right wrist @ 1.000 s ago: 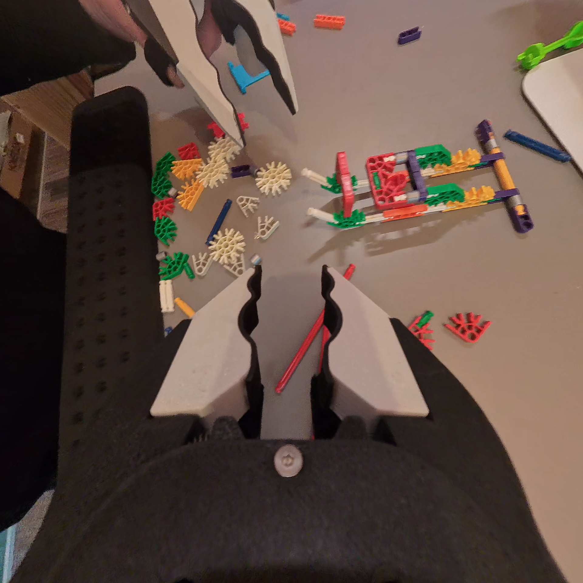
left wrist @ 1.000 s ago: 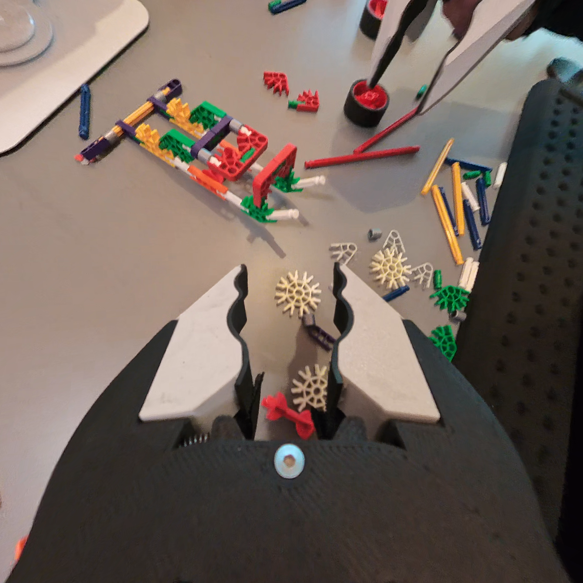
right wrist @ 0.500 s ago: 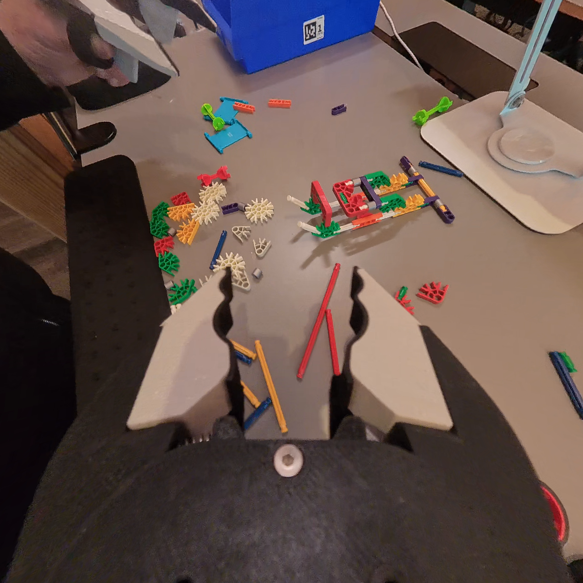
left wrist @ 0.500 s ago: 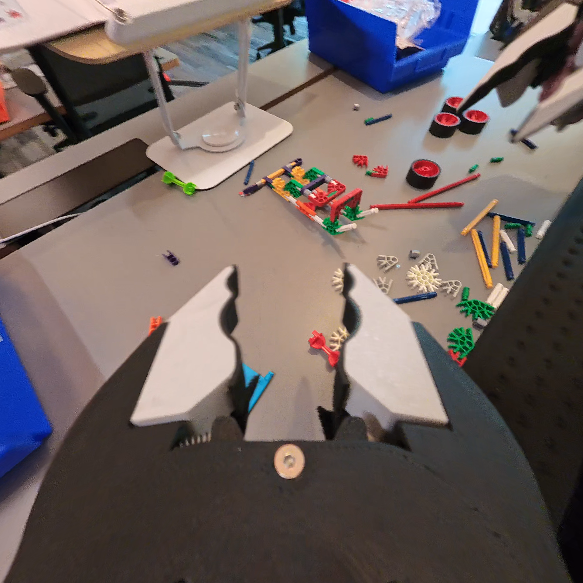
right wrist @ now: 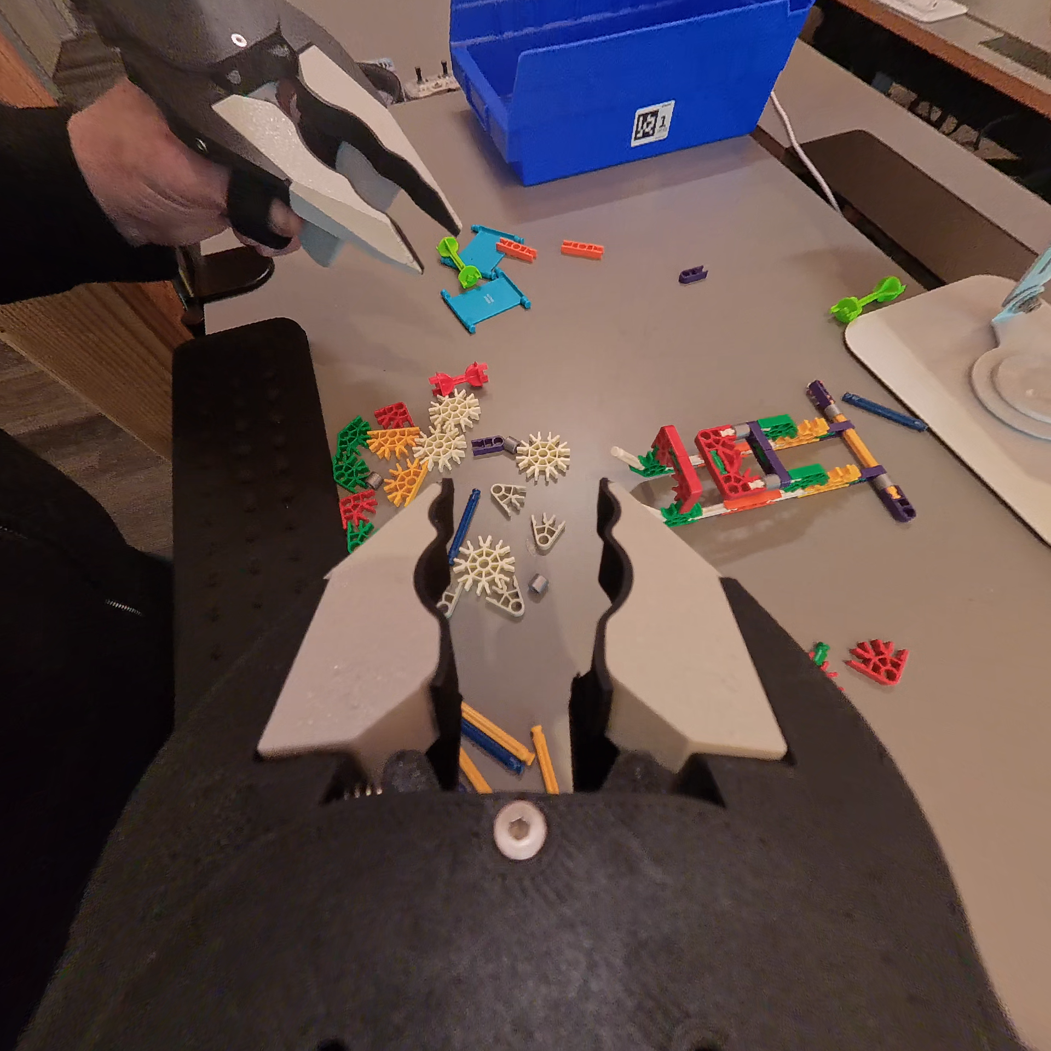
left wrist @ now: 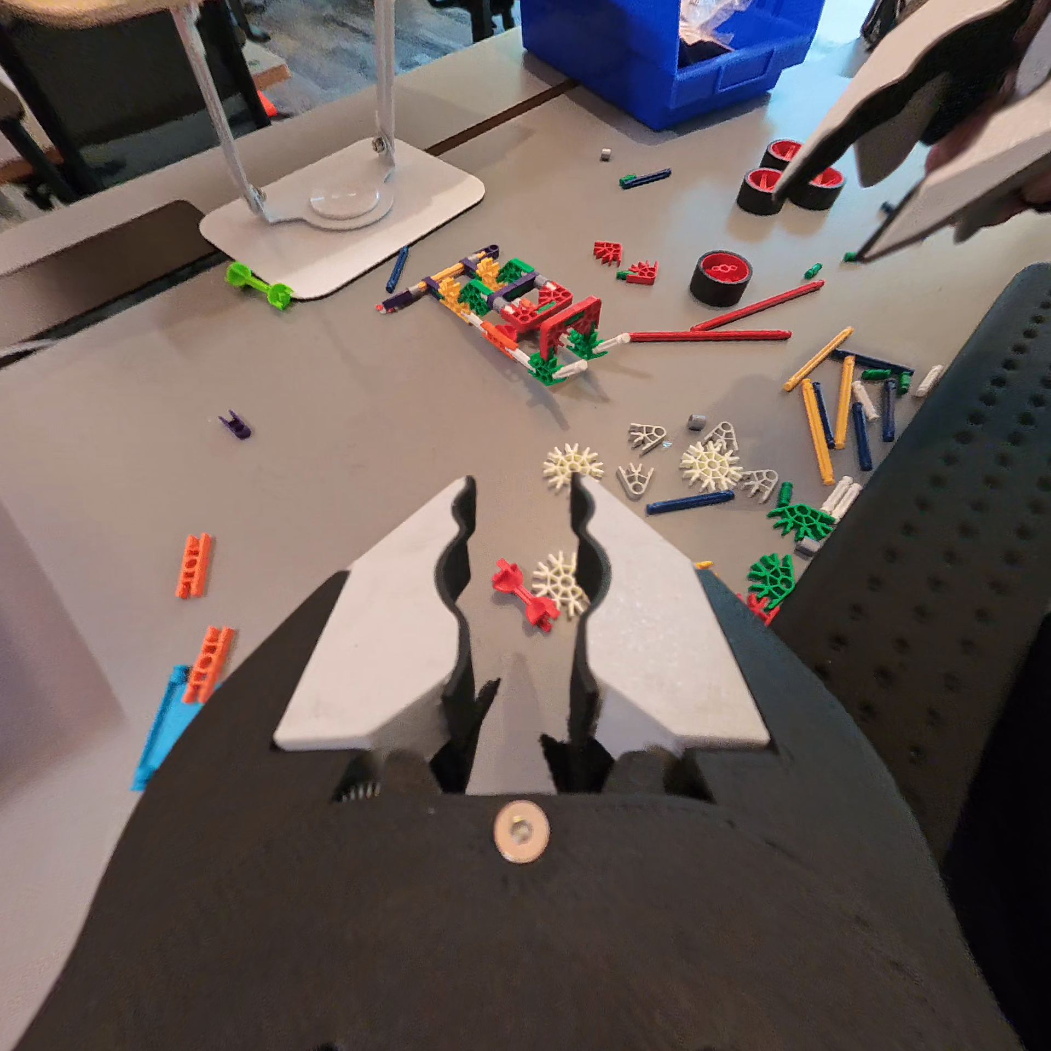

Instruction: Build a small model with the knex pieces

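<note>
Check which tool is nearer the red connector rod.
Left. The left tool hangs open just above the red rod, which shows between its fingers. The right tool is open farther back, over the white snowflake pieces.

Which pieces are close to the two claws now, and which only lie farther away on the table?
Close to the claws:
- left claw, open and empty: red connector, cream snowflake
- right claw, open and empty: another cream snowflake, blue rod, grey connector

Farther away:
- built model
- black wheel
- blue bin
- lamp base
</note>
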Demonstrator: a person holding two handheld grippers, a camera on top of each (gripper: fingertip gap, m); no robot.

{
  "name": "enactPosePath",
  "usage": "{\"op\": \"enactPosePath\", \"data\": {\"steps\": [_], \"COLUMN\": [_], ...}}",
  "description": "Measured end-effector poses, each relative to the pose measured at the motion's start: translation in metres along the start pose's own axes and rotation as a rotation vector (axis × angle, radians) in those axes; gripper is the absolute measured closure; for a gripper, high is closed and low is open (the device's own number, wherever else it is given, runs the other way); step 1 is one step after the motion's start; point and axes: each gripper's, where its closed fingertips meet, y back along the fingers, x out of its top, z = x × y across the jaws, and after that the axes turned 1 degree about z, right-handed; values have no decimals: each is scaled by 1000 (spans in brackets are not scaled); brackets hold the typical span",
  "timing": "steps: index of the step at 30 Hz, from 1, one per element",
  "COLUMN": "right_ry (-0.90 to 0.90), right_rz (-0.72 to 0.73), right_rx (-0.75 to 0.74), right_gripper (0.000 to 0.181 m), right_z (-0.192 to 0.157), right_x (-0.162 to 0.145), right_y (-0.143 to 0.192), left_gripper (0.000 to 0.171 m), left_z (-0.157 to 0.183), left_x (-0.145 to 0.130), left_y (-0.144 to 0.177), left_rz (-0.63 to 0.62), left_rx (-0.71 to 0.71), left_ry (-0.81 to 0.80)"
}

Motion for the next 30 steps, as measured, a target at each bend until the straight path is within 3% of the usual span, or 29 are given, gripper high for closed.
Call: {"op": "enactPosePath", "data": {"steps": [2,7,12,20,30], "right_ry": [-6,-1,-13,30,74], "right_rz": [-21,-63,-98,-136,-249], "right_rx": [1,-14,-29,-37,59], "right_gripper": [131,120,118,123,132], "right_z": [-2,-3,5,15,-1], "right_x": [-3,-9,-15,-15,-37], "right_y": [-5,-11,-12,-11,-16], "left_gripper": [118,91,90,105,122], "left_z": [-2,2,8,4,22], "left_x": [-7,-25,-43,-63,-90], "left_y": [2,3,4,16,27], "left_rz": [-5,-48,-103,-166,-249], "left_rx": [9,16,21,75,91], "left_ry": [34,72,73,103,135]}}
